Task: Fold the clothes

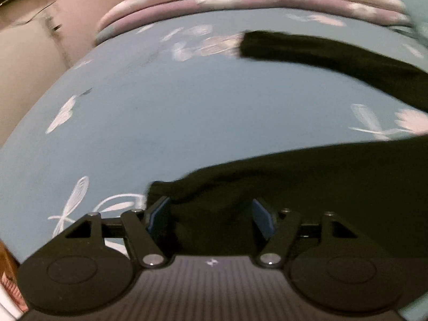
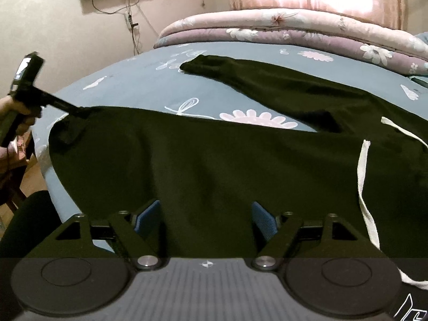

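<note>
Much of the dark garment (image 2: 214,160) is hard to read for you: it is nearly black, its folds barely show, and its right side runs out of both views. The left wrist view is smeared by motion blur, so the sheet's flower print and the garment's edges there are soft. In the right wrist view the near hem disappears under your right gripper (image 2: 206,216), and the bottom of that picture is dimmed.

The garment lies spread on the bed (image 2: 128,85), over the blue flowered sheet. Its long axis runs across the bed from your left to your right. One long dark limb (image 2: 240,75), sleeve or leg I cannot tell, reaches away toward the far left, its end pointing at the folded quilts (image 2: 267,26) by the curtained window. A pale drawstring (image 2: 363,176) trails over the cloth on the right, running roughly toward you; a second strand (image 2: 401,129) lies just beyond it.

Your left gripper (image 1: 211,214) sits at the garment's near left corner with its jaws apart and cloth lying between them; in the right wrist view its tip touches that corner, and whether it pinches there I cannot tell. Your right gripper's jaws are also apart, dark cloth between the blue pads (image 2: 263,219), not clamped.
</note>
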{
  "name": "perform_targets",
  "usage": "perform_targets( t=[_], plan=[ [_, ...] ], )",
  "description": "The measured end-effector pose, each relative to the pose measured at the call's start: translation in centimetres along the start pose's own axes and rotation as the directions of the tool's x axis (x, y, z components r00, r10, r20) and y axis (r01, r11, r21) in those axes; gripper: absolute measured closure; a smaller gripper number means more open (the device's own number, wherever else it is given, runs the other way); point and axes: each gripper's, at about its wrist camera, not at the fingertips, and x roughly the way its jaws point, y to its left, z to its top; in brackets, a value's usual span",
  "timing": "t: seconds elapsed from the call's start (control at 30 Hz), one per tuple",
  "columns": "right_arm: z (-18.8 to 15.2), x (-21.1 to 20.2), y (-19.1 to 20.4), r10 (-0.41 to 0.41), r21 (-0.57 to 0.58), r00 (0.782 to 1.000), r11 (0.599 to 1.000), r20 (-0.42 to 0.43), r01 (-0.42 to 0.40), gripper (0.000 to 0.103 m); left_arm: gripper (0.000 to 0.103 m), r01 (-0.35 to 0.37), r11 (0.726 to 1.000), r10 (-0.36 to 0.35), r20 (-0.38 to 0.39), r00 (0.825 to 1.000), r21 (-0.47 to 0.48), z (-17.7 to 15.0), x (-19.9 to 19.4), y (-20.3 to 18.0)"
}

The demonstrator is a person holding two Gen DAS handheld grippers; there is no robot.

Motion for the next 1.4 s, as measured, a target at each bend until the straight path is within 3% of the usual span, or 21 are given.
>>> perform_targets(
  t=[0.13, 0.23, 0.33, 0.43, 0.5, 0.57, 0.63, 0.7, 0.87, 0.97, 1.03, 1.17, 1.3, 1.4],
  plan=[
    [-0.1, 0.0, 0.1, -0.011, -0.008, 1.000, 1.000, -0.003, 0.011, 0.022, 0.030, 0.150, 0.979, -0.151, -0.004, 0.989, 0.141, -1.1, -2.2, -4.7],
    [-0.2, -0.2, 0.0, -0.022, -0.005, 1.000, 1.000, 0.000, 0.022, 0.022, 0.030, 0.182, 0.954, -0.175, -0.049, 0.983, 0.240, -2.8, -2.1, -8.0],
    [-0.3, -0.5, -0.1, -0.033, 0.003, 0.999, 0.999, 0.006, 0.033, 0.022, 0.028, 0.195, 0.938, -0.168, -0.115, 0.979, 0.288, -4.4, -1.5, -8.9],
    [-0.4, -1.0, -0.6, -0.038, 0.019, 0.999, 0.999, 0.016, 0.037, 0.021, 0.022, 0.204, 0.961, -0.169, -0.188, 0.968, 0.187, -5.6, -1.5, -7.0],
    [-0.4, -1.4, -0.8, -0.038, 0.026, 0.999, 0.999, 0.022, 0.037, 0.021, 0.019, 0.220, 0.971, -0.191, -0.245, 0.950, 0.097, -6.1, -1.6, -5.2],
    [-0.5, -1.6, -0.9, -0.034, 0.029, 0.999, 0.999, 0.028, 0.033, 0.021, 0.019, 0.197, 0.977, -0.166, -0.284, 0.944, 0.084, -6.0, -1.7, -4.2],
    [-0.4, -1.8, -0.9, -0.028, 0.031, 0.999, 0.999, 0.037, 0.026, 0.021, 0.023, 0.140, 0.979, -0.101, -0.242, 0.965, 0.150, -5.3, -2.8, -5.1],
    [-0.4, -1.9, -0.8, -0.026, 0.031, 0.999, 0.999, 0.043, 0.025, 0.020, 0.022, 0.188, 0.971, -0.160, -0.182, 0.970, 0.147, -3.6, -3.9, -6.4],
    [-0.2, -1.5, -1.1, -0.044, 0.045, 0.998, 0.998, 0.034, 0.042, 0.020, 0.021, 0.353, 0.909, -0.338, -0.106, 0.935, 0.222, -0.6, -3.6, -14.0],
    [-0.1, -1.5, -1.6, -0.058, 0.063, 0.998, 0.996, 0.032, 0.055, 0.020, 0.021, 0.415, 0.872, -0.390, -0.145, 0.909, 0.260, -0.6, -1.8, -17.8],
    [-0.1, -1.8, -2.1, -0.065, 0.082, 0.997, 0.995, 0.038, 0.061, 0.020, 0.021, 0.427, 0.859, -0.386, -0.191, 0.903, 0.283, -1.3, -0.5, -19.4],
    [-0.1, -2.6, -2.9, -0.074, 0.106, 0.995, 0.992, 0.059, 0.068, 0.019, 0.015, 0.391, 0.863, -0.332, -0.223, 0.916, 0.319, -4.4, -0.9, -18.7],
    [0.0, -3.5, -3.7, -0.091, 0.127, 0.992, 0.989, 0.083, 0.080, 0.015, 0.011, 0.372, 0.883, -0.304, -0.256, 0.918, 0.287, -5.7, -1.9, -16.5],
    [-0.1, -4.1, -4.7, -0.106, 0.166, 0.989, 0.982, 0.105, 0.087, 0.015, 0.012, 0.325, 0.895, -0.259, -0.238, 0.936, 0.304, -5.2, -2.5, -16.4]
  ],
)
